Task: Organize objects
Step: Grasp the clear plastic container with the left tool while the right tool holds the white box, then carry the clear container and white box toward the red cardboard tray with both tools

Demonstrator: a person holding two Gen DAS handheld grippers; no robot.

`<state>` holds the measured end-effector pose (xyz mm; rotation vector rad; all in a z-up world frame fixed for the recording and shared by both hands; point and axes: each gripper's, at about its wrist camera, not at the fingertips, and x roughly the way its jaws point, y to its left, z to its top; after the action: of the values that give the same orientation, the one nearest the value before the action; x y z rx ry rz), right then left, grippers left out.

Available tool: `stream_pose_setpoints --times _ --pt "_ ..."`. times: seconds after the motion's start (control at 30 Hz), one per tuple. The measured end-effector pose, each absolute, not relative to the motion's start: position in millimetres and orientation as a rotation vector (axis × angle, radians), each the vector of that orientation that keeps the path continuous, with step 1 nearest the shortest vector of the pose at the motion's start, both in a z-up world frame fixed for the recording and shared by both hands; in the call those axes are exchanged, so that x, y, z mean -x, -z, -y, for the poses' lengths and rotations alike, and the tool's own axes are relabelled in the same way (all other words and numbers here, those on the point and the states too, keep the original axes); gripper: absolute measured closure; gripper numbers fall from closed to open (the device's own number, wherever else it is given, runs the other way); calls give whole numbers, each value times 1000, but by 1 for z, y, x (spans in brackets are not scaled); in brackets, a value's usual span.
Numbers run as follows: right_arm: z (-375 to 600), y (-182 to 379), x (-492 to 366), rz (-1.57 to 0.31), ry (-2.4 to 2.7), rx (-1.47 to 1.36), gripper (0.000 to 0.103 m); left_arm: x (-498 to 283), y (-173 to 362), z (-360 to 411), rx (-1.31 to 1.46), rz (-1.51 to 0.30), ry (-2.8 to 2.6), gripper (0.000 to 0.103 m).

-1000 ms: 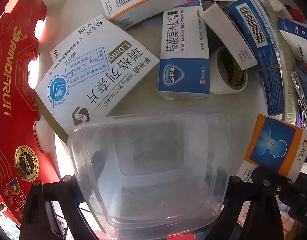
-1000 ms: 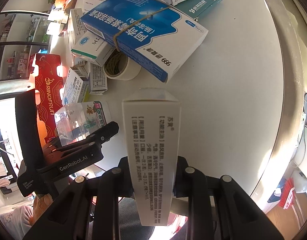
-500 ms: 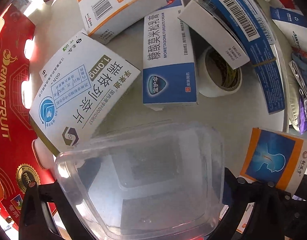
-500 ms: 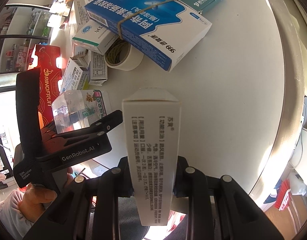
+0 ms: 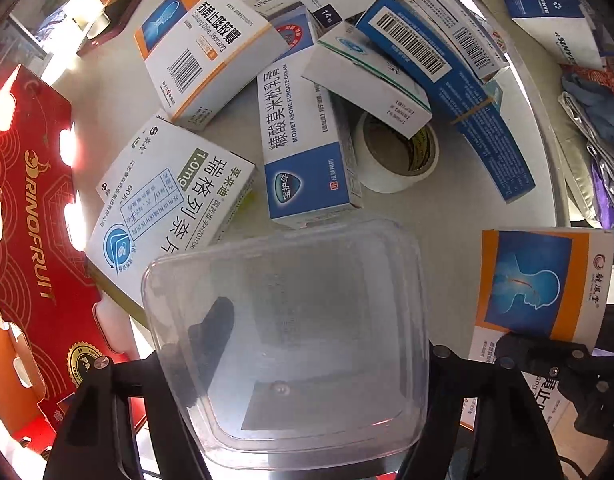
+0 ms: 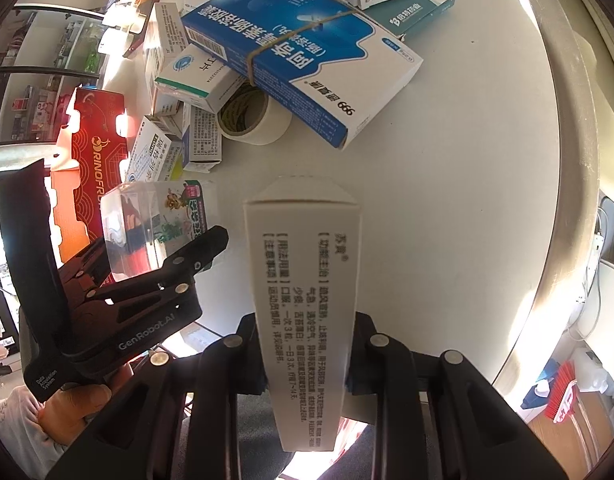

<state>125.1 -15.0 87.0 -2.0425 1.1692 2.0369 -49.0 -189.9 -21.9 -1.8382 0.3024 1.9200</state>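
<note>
A clear plastic container [image 5: 291,344] is bracketed by the left gripper [image 5: 295,364], whose jaws are closing on it above the white table [image 6: 467,160], just beside the heap of medicine boxes [image 5: 307,140] and a tape roll [image 5: 399,156]. A tall white box [image 6: 307,312] is clamped upright in the right gripper [image 6: 307,360].

One clear plastic container [image 5: 291,336], one tape roll [image 5: 399,156], two tongs.
</note>
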Motion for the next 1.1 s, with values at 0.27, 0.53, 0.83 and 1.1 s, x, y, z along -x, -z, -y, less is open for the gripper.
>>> stream_pose_setpoints --times 0.27,0.53,0.83,1.1 --pt "11 -93 -134 -1181 -2023 2007 78 53 -29 228 1667 -285 -1958 25" --pt "16 -100 -136 -1177 -2020 1977 78 38 -100 188 1543 -295 -2051 25" --pt "25 -111 -136 -1131 -2055 1958 78 44 -130 181 1445 -278 -2115 25" --pt "22 -119 -141 -1090 -2072 1924 78 37 -147 179 1336 -266 -2139 25"
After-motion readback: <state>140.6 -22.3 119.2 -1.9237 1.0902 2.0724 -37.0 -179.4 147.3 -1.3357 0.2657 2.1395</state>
